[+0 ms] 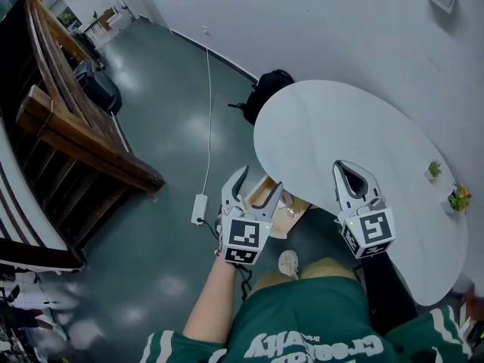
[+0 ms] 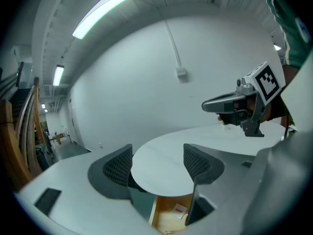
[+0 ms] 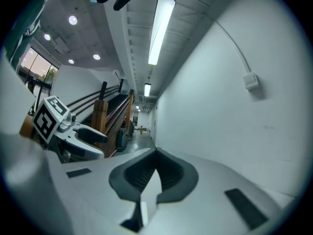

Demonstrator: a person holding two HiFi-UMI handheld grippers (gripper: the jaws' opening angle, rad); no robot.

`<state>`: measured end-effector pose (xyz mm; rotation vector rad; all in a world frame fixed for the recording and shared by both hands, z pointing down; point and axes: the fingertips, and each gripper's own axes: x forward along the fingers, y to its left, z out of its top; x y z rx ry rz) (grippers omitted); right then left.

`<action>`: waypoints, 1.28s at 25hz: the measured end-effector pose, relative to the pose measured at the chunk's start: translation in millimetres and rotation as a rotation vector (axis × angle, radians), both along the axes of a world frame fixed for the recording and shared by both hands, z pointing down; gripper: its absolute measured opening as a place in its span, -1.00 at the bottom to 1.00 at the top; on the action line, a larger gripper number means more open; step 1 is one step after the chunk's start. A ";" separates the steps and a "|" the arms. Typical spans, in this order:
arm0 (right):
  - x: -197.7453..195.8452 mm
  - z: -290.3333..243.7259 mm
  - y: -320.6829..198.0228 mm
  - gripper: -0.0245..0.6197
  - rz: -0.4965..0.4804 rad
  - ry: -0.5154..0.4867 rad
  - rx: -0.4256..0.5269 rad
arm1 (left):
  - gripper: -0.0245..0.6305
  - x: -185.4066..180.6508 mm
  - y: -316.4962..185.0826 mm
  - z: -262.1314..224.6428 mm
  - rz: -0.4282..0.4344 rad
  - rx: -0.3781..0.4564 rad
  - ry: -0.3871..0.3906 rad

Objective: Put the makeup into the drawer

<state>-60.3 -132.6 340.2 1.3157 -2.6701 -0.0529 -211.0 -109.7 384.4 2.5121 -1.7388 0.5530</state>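
The wooden drawer (image 1: pixel 269 200) stands pulled out under the near edge of the round white table (image 1: pixel 325 134). A small pale item (image 1: pixel 290 212) lies inside it; in the left gripper view it shows as a flat pale packet (image 2: pixel 179 210) on the drawer's floor (image 2: pixel 166 219). My left gripper (image 1: pixel 261 180) hangs above the drawer, open and empty (image 2: pixel 157 153). My right gripper (image 1: pixel 340 165) is over the table's near part, shut, with its tips together and nothing between them (image 3: pixel 155 153). Each gripper shows in the other's view: the right gripper (image 2: pixel 217 103) and the left gripper (image 3: pixel 93 136).
Two small potted plants (image 1: pixel 434 169) (image 1: pixel 458 197) stand at the table's right rim. On the floor lie a black backpack (image 1: pixel 268 89) and a white power strip (image 1: pixel 199 208) with its cable. A wooden staircase (image 1: pixel 68 127) fills the left. The person's shoe (image 1: pixel 288 263) is below the drawer.
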 end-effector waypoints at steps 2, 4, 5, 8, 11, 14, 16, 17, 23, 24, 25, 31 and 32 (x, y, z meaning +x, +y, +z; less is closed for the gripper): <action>-8.1 -3.0 0.2 -0.91 -0.015 -0.003 0.004 | 0.08 -1.5 2.9 -17.0 -0.004 0.035 0.019; -14.1 -5.4 -0.2 -0.91 -0.029 -0.009 0.003 | 0.08 -3.3 4.1 -31.4 -0.010 0.070 0.038; -16.0 -6.2 -0.5 -0.91 -0.033 -0.008 0.003 | 0.08 -4.5 4.3 -36.4 -0.015 0.086 0.043; -19.6 -7.7 0.2 -0.91 -0.037 -0.002 0.007 | 0.07 -10.1 5.0 -43.5 -0.027 0.109 0.051; -23.1 -9.1 1.8 -0.91 -0.039 0.000 0.015 | -0.02 -16.5 6.7 -52.1 -0.041 0.134 0.066; -25.1 -9.3 3.6 -0.91 -0.043 0.006 0.020 | -0.33 -22.8 9.0 -58.9 -0.071 0.166 0.077; -26.6 -10.7 3.6 -0.91 -0.044 0.010 0.026 | -0.50 -25.6 9.6 -60.2 -0.078 0.171 0.072; -27.5 -10.9 4.0 -0.91 -0.046 0.009 0.026 | -0.66 -26.2 10.4 -60.2 -0.076 0.168 0.067; -33.5 -6.2 10.8 -0.91 -0.072 0.004 0.012 | -0.93 -32.7 13.2 -64.5 -0.107 0.183 0.081; -34.2 -6.3 11.7 -0.91 -0.077 0.009 0.014 | -0.93 -33.2 12.5 -64.9 -0.108 0.183 0.079; -35.0 -6.5 12.5 -0.91 -0.082 0.018 0.018 | -0.93 -33.6 11.7 -65.2 -0.109 0.183 0.078; -35.6 -6.2 10.6 -0.91 -0.071 0.050 0.024 | -0.93 -33.6 9.4 -65.9 -0.104 0.184 0.080; -35.4 -6.0 10.6 -0.91 -0.069 0.053 0.022 | -0.93 -33.3 9.0 -65.4 -0.102 0.183 0.080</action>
